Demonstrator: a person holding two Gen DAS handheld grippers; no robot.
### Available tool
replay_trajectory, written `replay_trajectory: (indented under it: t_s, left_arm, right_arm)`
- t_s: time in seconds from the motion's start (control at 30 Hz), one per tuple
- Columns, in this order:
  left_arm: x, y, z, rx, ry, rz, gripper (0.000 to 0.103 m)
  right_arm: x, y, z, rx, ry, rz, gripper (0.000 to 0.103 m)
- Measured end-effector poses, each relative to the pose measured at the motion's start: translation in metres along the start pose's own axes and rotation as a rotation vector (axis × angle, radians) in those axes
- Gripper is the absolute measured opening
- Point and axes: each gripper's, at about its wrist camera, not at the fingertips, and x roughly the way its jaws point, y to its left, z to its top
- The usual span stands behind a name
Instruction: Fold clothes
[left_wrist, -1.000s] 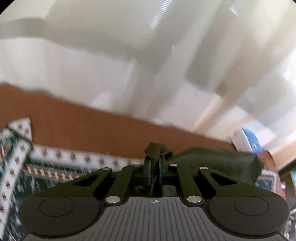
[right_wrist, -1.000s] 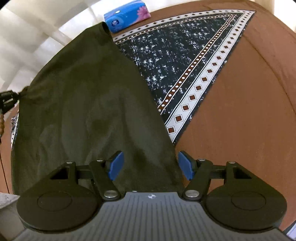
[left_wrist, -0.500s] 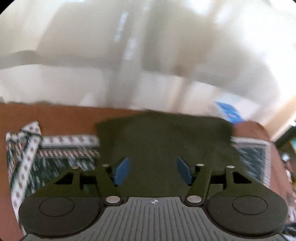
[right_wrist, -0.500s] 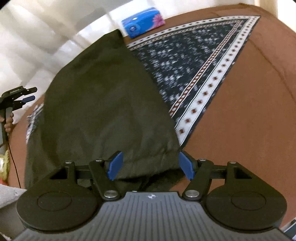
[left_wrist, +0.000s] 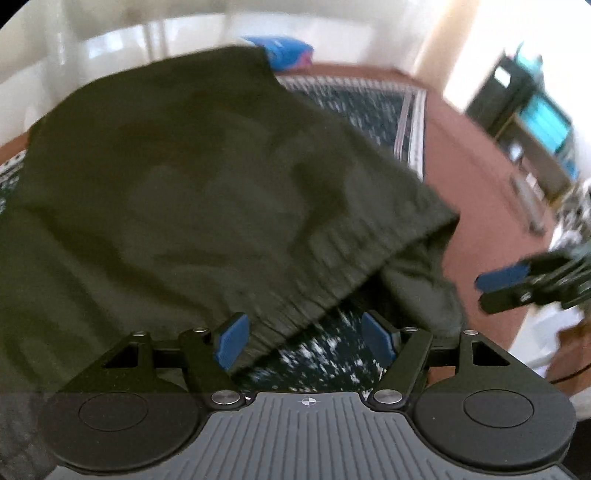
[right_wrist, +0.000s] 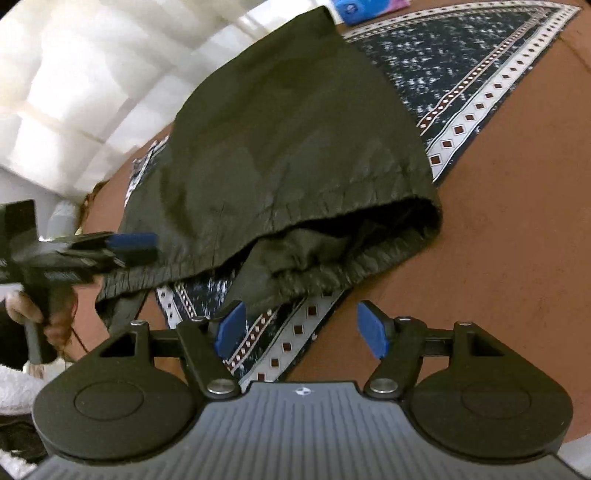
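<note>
Trousers (right_wrist: 280, 140), dark olive, lie folded on the patterned cloth (right_wrist: 461, 74). I see both the left gripper (left_wrist: 304, 341) and right gripper (right_wrist: 301, 328) spread apart, empty. Blue packet (right_wrist: 364, 7) lettering is unreadable.

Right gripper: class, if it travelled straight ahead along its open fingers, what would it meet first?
Probably the patterned cloth lying between the right gripper fingers, then the dark green garment at its gathered waistband just beyond; depth is hard to judge.
</note>
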Motion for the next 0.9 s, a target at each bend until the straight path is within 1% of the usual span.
replay_trajectory:
  t_s: [0.1,0.17,0.23,0.3,0.37,0.4,0.43,0.47,0.5,0.53,0.57,0.6,0.67,0.73,0.8,0.9]
  left_arm:
    - [0.023,-0.020,-0.003,0.050,0.012,0.069,0.080]
    - [0.039,-0.033,-0.006,0.084,0.021,0.115,0.080]
    - [0.047,-0.038,-0.006,0.097,0.027,0.149,0.080]
    - [0.053,-0.042,-0.005,0.112,0.023,0.186,0.080]
    - [0.058,-0.044,-0.005,0.116,0.018,0.217,0.078]
    - [0.060,-0.044,-0.005,0.113,0.017,0.227,0.073]
    - [0.062,-0.045,-0.005,0.111,0.015,0.238,0.060]
    - [0.063,-0.045,-0.003,0.109,0.000,0.251,0.052]
    - [0.062,-0.043,0.000,0.099,-0.004,0.252,0.034]
    - [0.060,-0.041,0.003,0.088,-0.007,0.252,0.011]
    - [0.057,-0.035,0.007,0.052,-0.006,0.207,0.000]
    - [0.053,-0.030,0.010,0.018,-0.006,0.164,0.000]
    - [0.049,-0.024,0.017,0.024,-0.016,0.152,0.000]
    - [0.045,-0.019,0.024,0.023,-0.026,0.138,0.000]
    - [0.039,-0.014,0.029,0.016,-0.037,0.119,0.000]
    - [0.025,-0.011,0.038,0.018,-0.064,0.083,0.000]
  right_arm:
    - [0.000,-0.001,-0.002,-0.036,0.012,0.014,0.071]
    - [-0.001,-0.003,-0.003,-0.038,0.015,0.043,0.071]
    - [-0.002,-0.004,-0.005,-0.041,0.017,0.068,0.071]
    - [-0.003,-0.003,-0.006,-0.064,0.017,0.071,0.071]
    - [-0.004,-0.002,-0.008,-0.085,0.017,0.075,0.071]
    - [-0.005,-0.002,-0.009,-0.091,0.018,0.078,0.071]
    - [-0.005,-0.002,-0.009,-0.096,0.019,0.081,0.071]
    - [-0.006,-0.001,-0.010,-0.106,0.017,0.078,0.071]
    - [-0.007,0.001,-0.009,-0.133,0.009,0.060,0.071]
    - [-0.009,0.005,-0.009,-0.169,-0.002,0.035,0.071]
    - [-0.010,0.010,-0.009,-0.212,-0.010,0.011,0.070]
    - [-0.011,0.017,-0.008,-0.270,-0.016,-0.013,0.070]
    - [-0.009,0.034,-0.008,-0.419,-0.018,-0.068,0.070]
    - [-0.002,0.055,-0.009,-0.624,-0.009,-0.131,0.069]
    - [0.006,0.075,-0.016,-0.886,-0.011,-0.196,0.068]
    - [0.023,0.097,-0.039,-1.312,0.003,-0.278,0.067]
